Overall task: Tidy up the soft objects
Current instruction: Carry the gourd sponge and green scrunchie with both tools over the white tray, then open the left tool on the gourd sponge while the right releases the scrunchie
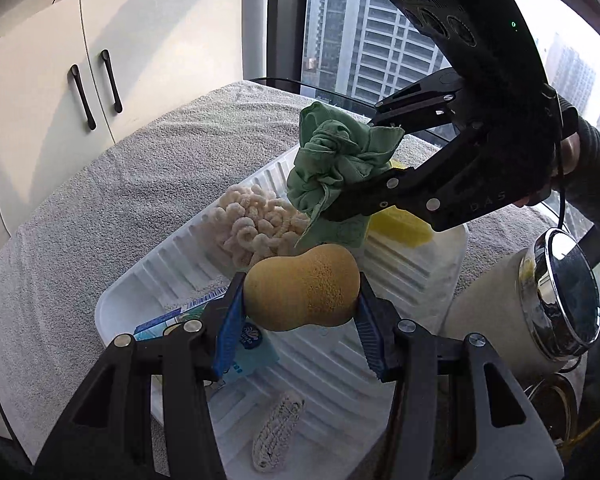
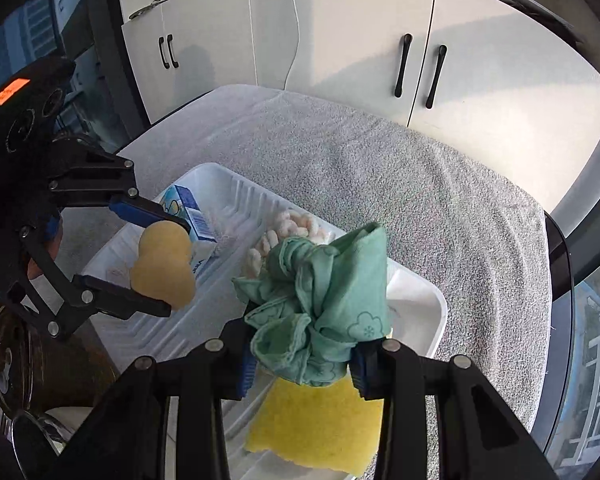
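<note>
Left gripper (image 1: 300,312) is clamped on a peanut-shaped yellow sponge (image 1: 302,286); right gripper (image 2: 300,364) is clamped on a crumpled green cloth (image 2: 320,308). Both hang over the white ribbed tray (image 1: 428,276).

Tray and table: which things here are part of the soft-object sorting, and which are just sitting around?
Job:
- yellow sponge, in left gripper
- green cloth, in right gripper
- white tray
- white chenille bundle
- flat yellow sponge
- knitted piece

Bystanders:
- carton
- chrome-lidded jar
- cabinets
</note>
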Action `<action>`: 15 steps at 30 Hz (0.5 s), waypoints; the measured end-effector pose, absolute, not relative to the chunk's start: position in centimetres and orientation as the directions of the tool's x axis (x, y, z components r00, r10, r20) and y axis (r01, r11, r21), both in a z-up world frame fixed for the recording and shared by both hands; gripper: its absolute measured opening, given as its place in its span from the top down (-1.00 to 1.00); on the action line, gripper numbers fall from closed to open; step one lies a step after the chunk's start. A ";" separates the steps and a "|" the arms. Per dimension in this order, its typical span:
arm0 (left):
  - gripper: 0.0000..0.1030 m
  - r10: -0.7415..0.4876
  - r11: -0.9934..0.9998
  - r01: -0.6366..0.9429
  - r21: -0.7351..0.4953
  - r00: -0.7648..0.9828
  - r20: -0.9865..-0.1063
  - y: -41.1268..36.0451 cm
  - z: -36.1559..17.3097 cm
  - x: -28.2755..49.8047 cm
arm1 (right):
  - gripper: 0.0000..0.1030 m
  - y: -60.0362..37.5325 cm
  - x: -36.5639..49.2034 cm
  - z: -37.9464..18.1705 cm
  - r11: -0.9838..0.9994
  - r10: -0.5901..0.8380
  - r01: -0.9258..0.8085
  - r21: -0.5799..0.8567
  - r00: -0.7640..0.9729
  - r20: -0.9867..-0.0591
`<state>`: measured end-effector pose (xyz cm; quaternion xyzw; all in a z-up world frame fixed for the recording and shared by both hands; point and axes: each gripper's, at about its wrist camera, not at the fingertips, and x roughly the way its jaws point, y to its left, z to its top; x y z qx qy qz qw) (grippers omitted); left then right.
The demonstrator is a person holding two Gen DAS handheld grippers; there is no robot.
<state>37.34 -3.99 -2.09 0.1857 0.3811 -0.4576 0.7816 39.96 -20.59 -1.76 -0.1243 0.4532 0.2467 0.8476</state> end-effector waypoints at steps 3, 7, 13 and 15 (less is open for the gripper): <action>0.06 -0.583 0.492 0.867 -0.073 0.266 -0.768 -4.2 -2.3 37.6 | 0.22 -20.0 40.1 -2.2 0.837 0.306 -0.547 0.009 0.455 -0.836; 0.06 -0.569 0.490 0.868 -0.081 0.248 -0.784 -4.4 -2.7 37.9 | 0.22 -19.5 40.3 -2.8 0.832 0.301 -0.554 0.006 0.443 -0.844; 0.05 -0.568 0.485 0.868 -0.105 0.221 -0.793 -4.6 -3.2 38.4 | 0.20 -19.2 40.4 -3.5 0.828 0.298 -0.561 0.011 0.423 -0.856; 0.04 -0.566 0.483 0.869 -0.109 0.215 -0.796 -4.7 -3.2 38.5 | 0.17 -19.2 40.6 -3.6 0.830 0.295 -0.558 0.011 0.421 -0.858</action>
